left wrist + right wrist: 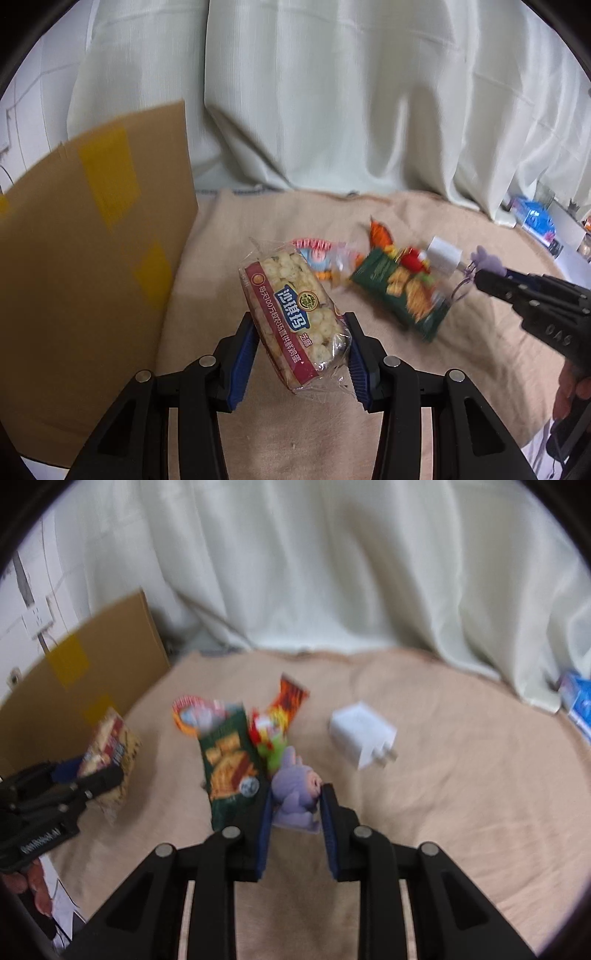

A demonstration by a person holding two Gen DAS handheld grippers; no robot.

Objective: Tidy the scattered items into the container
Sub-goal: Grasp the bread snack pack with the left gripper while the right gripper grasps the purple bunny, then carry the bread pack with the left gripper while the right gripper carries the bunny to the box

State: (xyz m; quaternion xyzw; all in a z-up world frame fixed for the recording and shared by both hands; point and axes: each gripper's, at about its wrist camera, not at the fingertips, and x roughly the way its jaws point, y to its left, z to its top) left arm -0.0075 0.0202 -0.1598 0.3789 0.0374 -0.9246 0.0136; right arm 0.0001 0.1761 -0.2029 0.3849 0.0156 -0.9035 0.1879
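My left gripper [301, 332] is shut on a clear red-banded snack pack [291, 314] and holds it above the beige cloth, right of the cardboard box [92, 236]. It also shows in the right wrist view [110, 753]. My right gripper [297, 805] is shut on a small purple plush toy [295, 794], seen at the right in the left wrist view [487, 258]. A green snack bag [229, 760], a red-orange packet [288, 698], a round pink-rimmed pack [195, 710] and a white charger [360, 731] lie on the cloth.
The cardboard box [85, 675] stands at the left edge of the cloth-covered surface [461, 775]. Pale curtains [332, 92] hang behind. Blue packages [580, 701] lie at the far right beyond the cloth.
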